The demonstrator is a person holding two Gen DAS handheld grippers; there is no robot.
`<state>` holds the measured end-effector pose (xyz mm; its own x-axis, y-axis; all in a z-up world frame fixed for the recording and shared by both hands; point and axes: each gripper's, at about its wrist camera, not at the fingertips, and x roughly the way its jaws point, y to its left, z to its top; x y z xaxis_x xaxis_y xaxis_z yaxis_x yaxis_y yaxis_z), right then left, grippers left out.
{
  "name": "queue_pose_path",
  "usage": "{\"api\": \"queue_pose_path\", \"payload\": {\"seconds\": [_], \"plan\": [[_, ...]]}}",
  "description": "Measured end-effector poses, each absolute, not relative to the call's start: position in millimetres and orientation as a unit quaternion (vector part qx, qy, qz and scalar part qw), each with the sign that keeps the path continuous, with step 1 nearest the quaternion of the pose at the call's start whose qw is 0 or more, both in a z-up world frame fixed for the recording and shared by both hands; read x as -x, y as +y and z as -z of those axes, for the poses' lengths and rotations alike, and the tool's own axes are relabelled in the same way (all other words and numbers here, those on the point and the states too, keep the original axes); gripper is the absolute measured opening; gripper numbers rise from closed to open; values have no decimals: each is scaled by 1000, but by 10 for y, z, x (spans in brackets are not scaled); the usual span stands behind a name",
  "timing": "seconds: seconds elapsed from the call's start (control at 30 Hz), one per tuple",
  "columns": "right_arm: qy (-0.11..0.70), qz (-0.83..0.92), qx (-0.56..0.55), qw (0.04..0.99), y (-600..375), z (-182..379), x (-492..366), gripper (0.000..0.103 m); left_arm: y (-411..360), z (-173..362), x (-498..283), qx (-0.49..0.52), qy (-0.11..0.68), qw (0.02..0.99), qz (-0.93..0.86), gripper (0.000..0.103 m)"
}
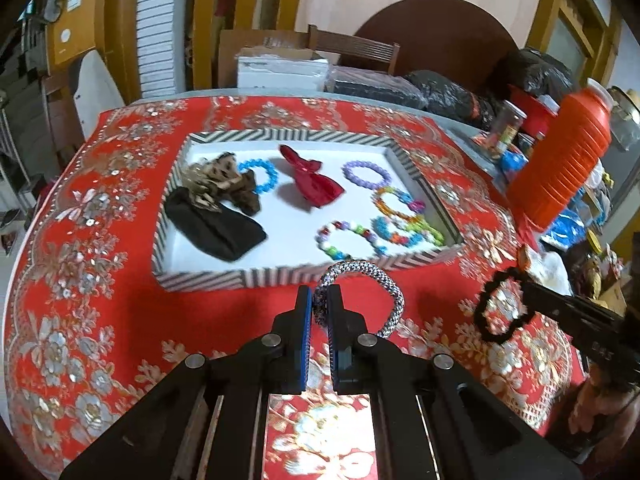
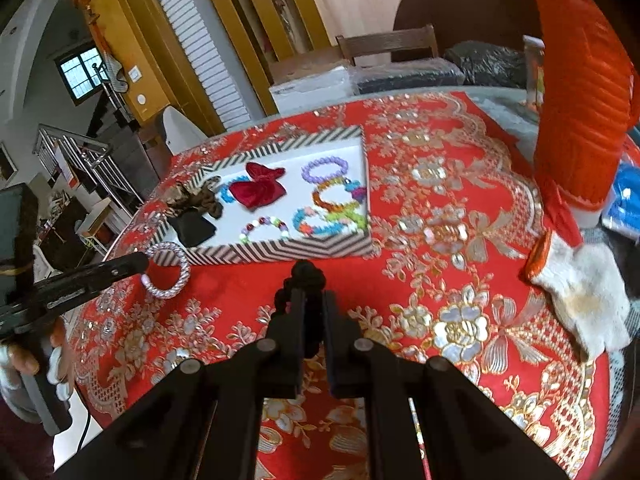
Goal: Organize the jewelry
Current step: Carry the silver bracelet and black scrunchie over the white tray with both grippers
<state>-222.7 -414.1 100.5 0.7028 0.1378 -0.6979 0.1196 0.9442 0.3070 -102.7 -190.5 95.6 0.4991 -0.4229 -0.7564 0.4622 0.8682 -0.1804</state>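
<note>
A striped-rim tray (image 1: 208, 280) (image 2: 280, 250) with a white floor lies on the red embroidered tablecloth. Inside it are bead bracelets (image 1: 366, 174) (image 2: 324, 168), a red cloth bow (image 1: 312, 178) (image 2: 258, 186), a brown scrunchie (image 1: 216, 184) and a black pouch (image 1: 220, 228). My left gripper (image 1: 320, 296) (image 2: 146, 266) is shut on a silver-white twisted bangle (image 1: 376, 284) (image 2: 168, 276), just in front of the tray's near rim. My right gripper (image 2: 310, 294) (image 1: 524, 280) is shut on a black bead bracelet (image 2: 306, 272) (image 1: 500, 308), held over the cloth to the right of the left one.
A tall orange ribbed flask (image 1: 560, 160) (image 2: 580, 100) stands at the table's right side, with jars and clutter behind it. A white glove (image 2: 588, 284) lies on the cloth at the right. Boxes, black bags and a wooden chair stand beyond the far edge.
</note>
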Motion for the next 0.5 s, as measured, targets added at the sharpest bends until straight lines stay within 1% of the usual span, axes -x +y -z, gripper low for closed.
{"api": "queue_pose_path", "payload": {"seconds": [0.27,0.5], "plan": [[375,-7,-151,914,-4075,-1242,1963,8,-1937,-946,789,-37,420,874,241,0],[385,-12,-137,913,-3971,-1297,1583,8,-2047,-901,624,-52,415,877,236,0]]}}
